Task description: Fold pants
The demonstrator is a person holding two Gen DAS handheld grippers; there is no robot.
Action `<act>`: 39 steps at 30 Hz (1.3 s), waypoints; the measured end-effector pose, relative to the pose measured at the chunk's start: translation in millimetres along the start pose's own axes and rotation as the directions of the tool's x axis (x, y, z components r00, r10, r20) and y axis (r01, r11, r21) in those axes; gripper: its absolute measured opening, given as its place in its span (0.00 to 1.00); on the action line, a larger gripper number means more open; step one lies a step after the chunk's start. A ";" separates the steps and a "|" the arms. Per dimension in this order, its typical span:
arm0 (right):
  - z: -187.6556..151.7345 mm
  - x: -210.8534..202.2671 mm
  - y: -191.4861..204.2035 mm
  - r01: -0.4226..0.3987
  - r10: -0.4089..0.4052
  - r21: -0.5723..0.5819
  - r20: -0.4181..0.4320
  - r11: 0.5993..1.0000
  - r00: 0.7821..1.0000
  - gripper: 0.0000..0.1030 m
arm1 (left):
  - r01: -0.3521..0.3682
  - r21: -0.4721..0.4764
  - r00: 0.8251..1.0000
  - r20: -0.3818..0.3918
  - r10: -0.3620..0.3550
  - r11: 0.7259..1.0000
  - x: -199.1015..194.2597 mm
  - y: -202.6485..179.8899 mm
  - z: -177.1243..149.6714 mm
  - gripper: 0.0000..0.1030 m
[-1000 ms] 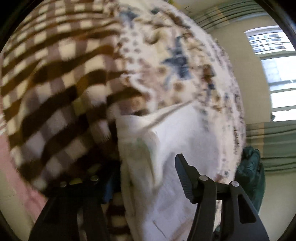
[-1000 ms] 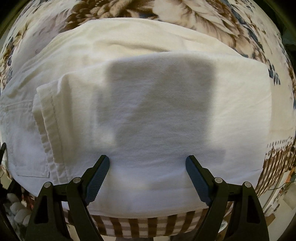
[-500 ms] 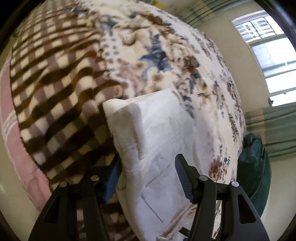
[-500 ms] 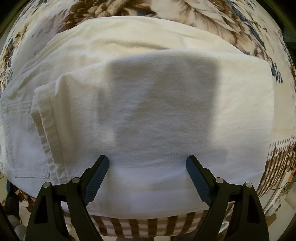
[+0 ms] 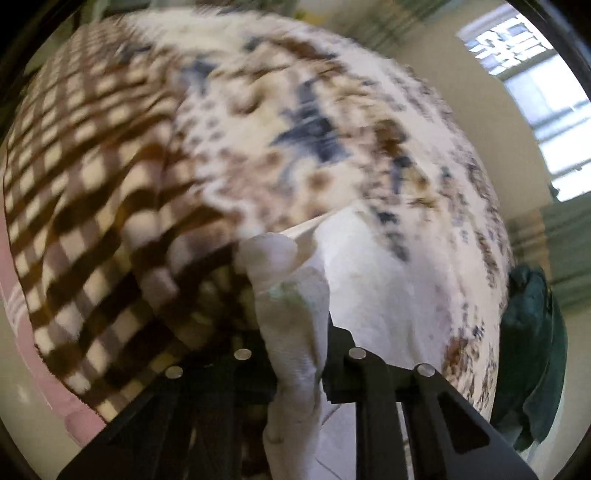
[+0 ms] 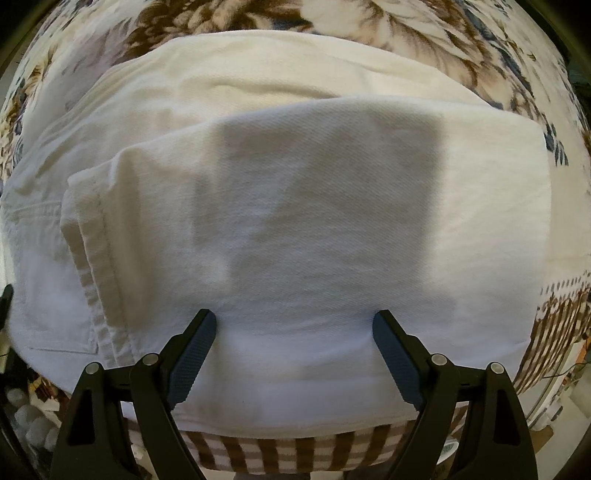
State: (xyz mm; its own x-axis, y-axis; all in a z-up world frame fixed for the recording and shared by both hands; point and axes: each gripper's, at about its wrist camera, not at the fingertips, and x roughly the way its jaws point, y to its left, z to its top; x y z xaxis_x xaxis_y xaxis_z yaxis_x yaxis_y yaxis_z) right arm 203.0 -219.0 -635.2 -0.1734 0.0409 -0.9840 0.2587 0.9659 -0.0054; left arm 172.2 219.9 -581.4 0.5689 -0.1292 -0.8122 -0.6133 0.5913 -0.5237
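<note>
The white pants [image 6: 314,221] lie folded on a floral and checked blanket [image 6: 388,33], the leg hem doubled over at the left. My right gripper [image 6: 295,336] is open and hovers just above the near edge of the pants, touching nothing. In the left wrist view my left gripper [image 5: 295,332] is shut on a bunched end of the white pants [image 5: 291,302], which rises between the jaws. The left finger is mostly hidden behind the cloth. This view is blurred.
The blanket [image 5: 110,166] covers a bed, with brown checks at its edge. A dark green bundle [image 5: 532,354] sits beyond the bed at the right. A window [image 5: 546,103] and green curtains lie behind. A pink sheet edge [image 5: 33,350] shows at the left.
My left gripper was open around the pants' end half a second ago and is now closed on it, and the view has swung. My right gripper has not moved.
</note>
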 end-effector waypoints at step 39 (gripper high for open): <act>-57.2 -76.9 -229.3 0.016 -0.050 0.167 0.200 0.986 0.979 0.89 | 0.154 0.816 0.973 -0.222 0.057 0.558 -22.8 -291.8 -258.0 0.13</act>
State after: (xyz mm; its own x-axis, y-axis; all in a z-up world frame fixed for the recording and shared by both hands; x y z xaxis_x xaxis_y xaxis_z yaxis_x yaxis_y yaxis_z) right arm 102.7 -429.0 -548.2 0.0073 -0.0593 -0.9982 0.4107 0.9103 -0.0511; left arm 196.8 -155.0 -476.5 0.3972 -0.2691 -0.8774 0.1924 0.9592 -0.2071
